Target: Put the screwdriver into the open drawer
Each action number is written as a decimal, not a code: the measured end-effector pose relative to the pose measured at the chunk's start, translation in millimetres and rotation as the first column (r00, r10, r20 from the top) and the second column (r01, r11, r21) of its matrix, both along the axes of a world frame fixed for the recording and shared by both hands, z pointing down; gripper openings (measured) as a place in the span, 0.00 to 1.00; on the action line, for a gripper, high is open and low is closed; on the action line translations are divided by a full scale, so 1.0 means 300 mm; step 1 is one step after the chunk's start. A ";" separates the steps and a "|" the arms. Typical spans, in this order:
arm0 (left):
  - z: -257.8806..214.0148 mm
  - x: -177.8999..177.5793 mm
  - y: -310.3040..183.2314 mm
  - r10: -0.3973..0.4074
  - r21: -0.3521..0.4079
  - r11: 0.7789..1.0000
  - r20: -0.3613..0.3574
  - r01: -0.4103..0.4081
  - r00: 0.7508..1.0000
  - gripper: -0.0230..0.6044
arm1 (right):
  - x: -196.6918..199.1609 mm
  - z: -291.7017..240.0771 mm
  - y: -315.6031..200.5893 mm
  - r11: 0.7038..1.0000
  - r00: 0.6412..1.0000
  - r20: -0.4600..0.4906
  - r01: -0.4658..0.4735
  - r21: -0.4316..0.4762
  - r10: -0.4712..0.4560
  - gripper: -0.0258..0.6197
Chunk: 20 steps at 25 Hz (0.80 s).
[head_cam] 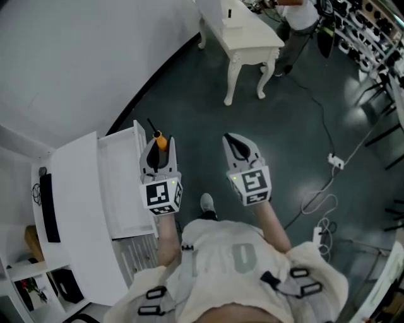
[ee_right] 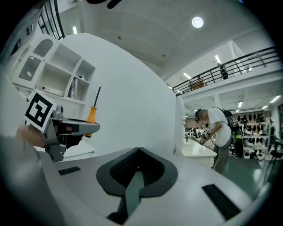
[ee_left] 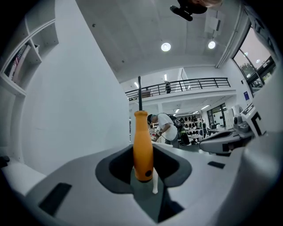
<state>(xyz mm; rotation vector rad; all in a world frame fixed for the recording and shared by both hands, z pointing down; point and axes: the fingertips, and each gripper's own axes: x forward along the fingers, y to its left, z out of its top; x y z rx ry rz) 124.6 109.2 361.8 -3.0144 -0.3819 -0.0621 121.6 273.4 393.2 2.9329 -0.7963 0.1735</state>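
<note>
The screwdriver (head_cam: 161,140) has an orange handle and a thin black shaft. My left gripper (head_cam: 158,146) is shut on the handle, and the shaft sticks out beyond the jaws. In the left gripper view the screwdriver (ee_left: 143,150) stands upright between the jaws of that gripper (ee_left: 143,171). It hangs just right of the open white drawer (head_cam: 120,183), which juts out of the white desk (head_cam: 79,221). My right gripper (head_cam: 238,144) hovers over the dark floor to the right, jaws together and empty. The right gripper view shows its jaws (ee_right: 139,152) closed, with the left gripper (ee_right: 66,130) and screwdriver (ee_right: 91,114) at left.
A white table with turned legs (head_cam: 243,38) stands further off, and a person (head_cam: 297,16) bends over beside it. Cables and a power strip (head_cam: 334,162) lie on the floor at right. A flat black object (head_cam: 49,208) lies on the desk. White shelves (ee_right: 57,70) rise behind the desk.
</note>
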 end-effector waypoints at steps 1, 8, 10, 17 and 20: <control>-0.007 0.035 -0.021 -0.002 0.002 1.000 -0.004 0.002 1.000 0.23 | 0.038 -0.017 -0.027 1.000 1.000 -0.011 0.007 0.000 -0.007 0.05; 0.030 0.215 -0.135 -0.033 0.025 0.999 0.012 0.032 0.999 0.23 | 0.240 -0.051 -0.171 0.998 0.998 -0.043 0.054 -0.017 -0.055 0.05; 0.039 0.246 -0.174 -0.042 0.032 0.999 0.015 0.042 0.999 0.23 | 0.272 -0.049 -0.214 0.998 0.997 -0.042 0.068 -0.015 -0.068 0.05; 0.037 0.299 -0.306 -0.089 0.057 0.994 0.010 0.088 0.996 0.23 | 0.345 -0.043 -0.367 0.991 0.991 -0.031 0.133 -0.020 -0.133 0.05; 0.065 0.312 -0.375 -0.123 0.039 0.992 0.033 0.122 0.992 0.23 | 0.366 -0.046 -0.440 0.983 0.983 -0.035 0.181 -0.031 -0.182 0.05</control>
